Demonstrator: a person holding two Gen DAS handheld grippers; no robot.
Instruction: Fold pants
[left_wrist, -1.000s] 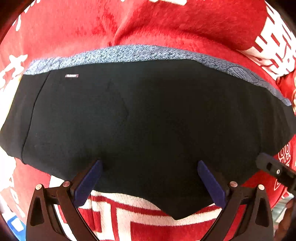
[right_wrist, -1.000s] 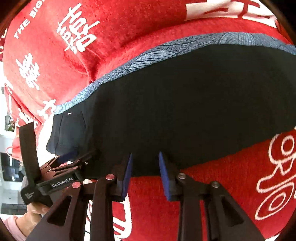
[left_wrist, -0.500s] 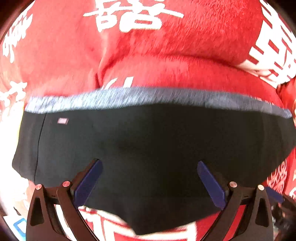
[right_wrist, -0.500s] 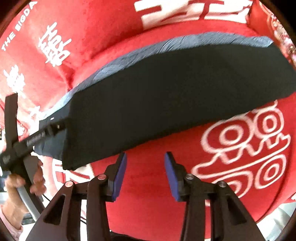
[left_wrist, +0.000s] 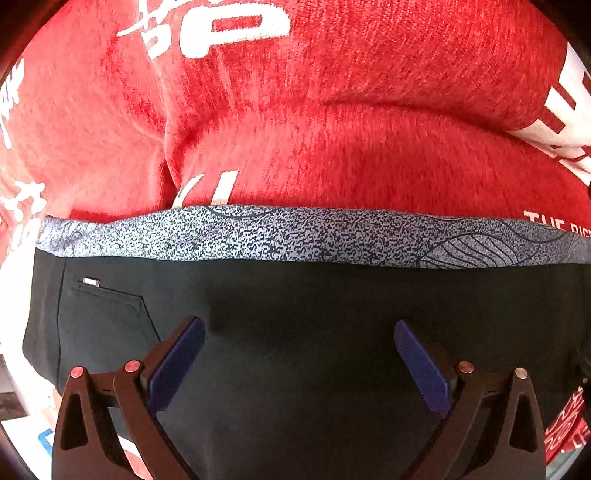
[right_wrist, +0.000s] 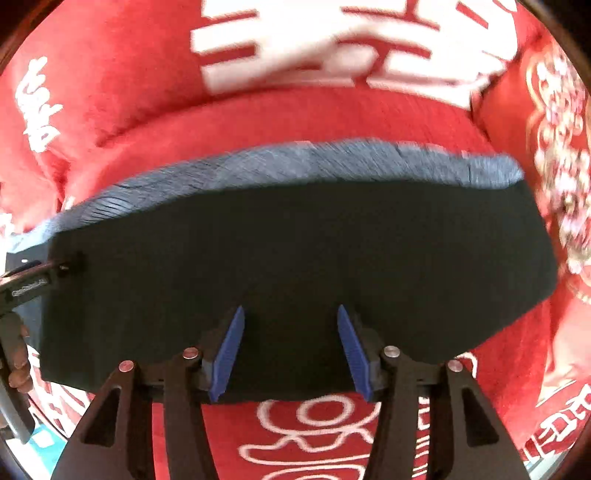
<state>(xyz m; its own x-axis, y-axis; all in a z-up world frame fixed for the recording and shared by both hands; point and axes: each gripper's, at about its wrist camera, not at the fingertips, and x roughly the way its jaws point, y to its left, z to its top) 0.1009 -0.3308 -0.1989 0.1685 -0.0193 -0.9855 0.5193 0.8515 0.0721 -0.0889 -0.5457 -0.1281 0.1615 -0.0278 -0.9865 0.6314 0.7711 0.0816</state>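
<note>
Left gripper (left_wrist: 299, 363): jaws spread wide, pointing down over the folded black pants (left_wrist: 332, 332). Nothing is pinched; the dark cloth lies beneath and between the blue pads (left_wrist: 177, 365), with no pad seen pressing on it. Beyond the jaw tips runs the pants' grey speckled band (left_wrist: 295, 236), with a leaf pattern toward its right end. To the left of the left jaw sits a back pocket with a small light label (left_wrist: 90, 281).

Right gripper (right_wrist: 290, 354): jaws partly apart and opening, nothing gripped. The pants (right_wrist: 295, 251) lie flat ahead of and between the jaws, their near edge crossing just under the pad tips. The grey band (right_wrist: 295, 162) is along the far edge, blurred.

The pants rest on a red plush blanket (left_wrist: 332, 110) with white characters, which surrounds them on all sides in both views.

Far left of the right jaws, the other gripper's black body (right_wrist: 33, 286) is over the pants' left end, with a person's fingers (right_wrist: 18, 369) showing below it.
</note>
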